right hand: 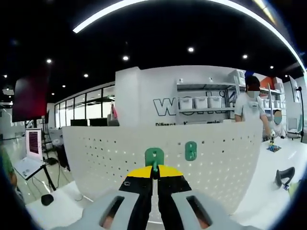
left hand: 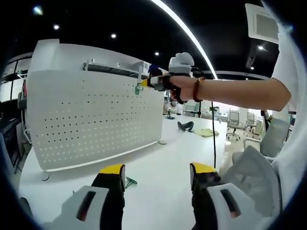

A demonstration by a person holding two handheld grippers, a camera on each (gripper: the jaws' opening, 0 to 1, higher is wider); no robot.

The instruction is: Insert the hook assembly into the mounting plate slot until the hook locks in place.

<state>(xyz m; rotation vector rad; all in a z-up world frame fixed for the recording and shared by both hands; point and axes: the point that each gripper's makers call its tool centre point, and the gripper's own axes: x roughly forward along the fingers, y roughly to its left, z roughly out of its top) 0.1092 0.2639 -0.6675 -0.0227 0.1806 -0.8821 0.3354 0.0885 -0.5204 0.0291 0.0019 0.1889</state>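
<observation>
The mounting plate is a white perforated board [left hand: 96,120] standing upright on a white table [left hand: 163,163]. In the right gripper view my right gripper [right hand: 154,171] is shut on a green hook [right hand: 154,157], held up in front of the board [right hand: 110,158]. A second green hook [right hand: 191,150] hangs on the board just to its right. The left gripper view shows a hand holding the right gripper [left hand: 148,82] near the board's upper right corner, with the green hook [left hand: 138,89] at its tip. I cannot tell whether the hook touches the board. My left gripper [left hand: 158,172] is open low over the table.
A small green piece [left hand: 130,181] lies on the table by my left gripper's left jaw. A black object [left hand: 185,126] rests farther back on the table. Office chairs [left hand: 268,143] stand at the right. A person [right hand: 249,103] stands behind the board.
</observation>
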